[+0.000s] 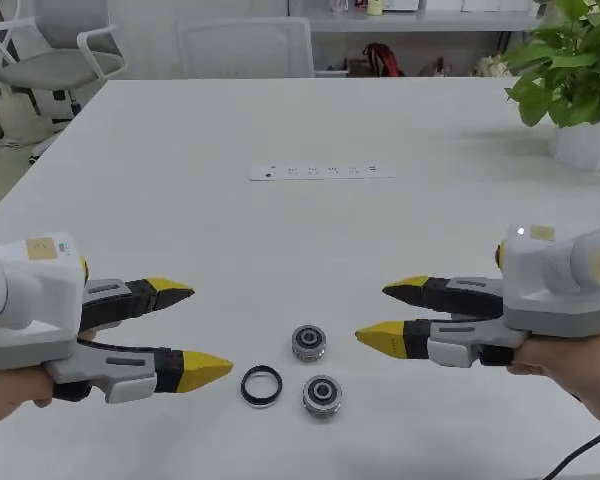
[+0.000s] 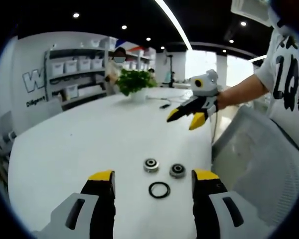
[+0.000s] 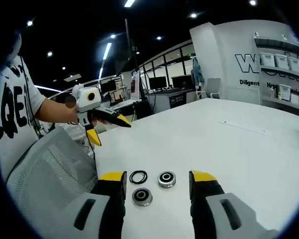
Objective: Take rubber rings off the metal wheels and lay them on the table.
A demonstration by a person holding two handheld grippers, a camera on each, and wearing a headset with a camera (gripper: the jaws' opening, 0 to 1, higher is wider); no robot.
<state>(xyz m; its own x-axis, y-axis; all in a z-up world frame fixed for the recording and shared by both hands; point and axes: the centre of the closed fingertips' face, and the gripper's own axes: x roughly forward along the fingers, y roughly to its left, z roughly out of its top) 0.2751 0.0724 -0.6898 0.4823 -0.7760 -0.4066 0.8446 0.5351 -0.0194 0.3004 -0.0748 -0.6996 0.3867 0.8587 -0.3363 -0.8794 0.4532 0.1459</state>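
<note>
On my left, the left gripper (image 1: 210,330) hovers above the white worktop (image 1: 280,250), held in a hand at the frame edge. Its yellow-tipped fingers (image 1: 195,368) are spread wide with nothing between them, and they point inward toward the middle of the worktop.

Just right of those tips, one black rubber ring (image 1: 261,385) lies flat and loose on the worktop, apart from both grippers. Right beside it is the near wheel (image 1: 322,395), close but not quite touching as far as I can see. The far wheel (image 1: 309,342) sits just behind the near one. Both wheels lie flat with the hub facing up. Each shows a dark outer band around the metal, possibly a ring still seated on it, though I cannot be sure at this size. In the left gripper view the ring and both wheels fall between that gripper's own open fingers, a little ahead of the tips.

Well behind this group, a white power strip (image 1: 321,171) lies across the worktop.

Further right, the right gripper (image 1: 372,312) hovers at a similar height, pointing back toward the wheels. Its fingers (image 1: 390,338) are also parted and hold nothing.

At the far right corner stands a potted plant (image 1: 570,70).
</note>
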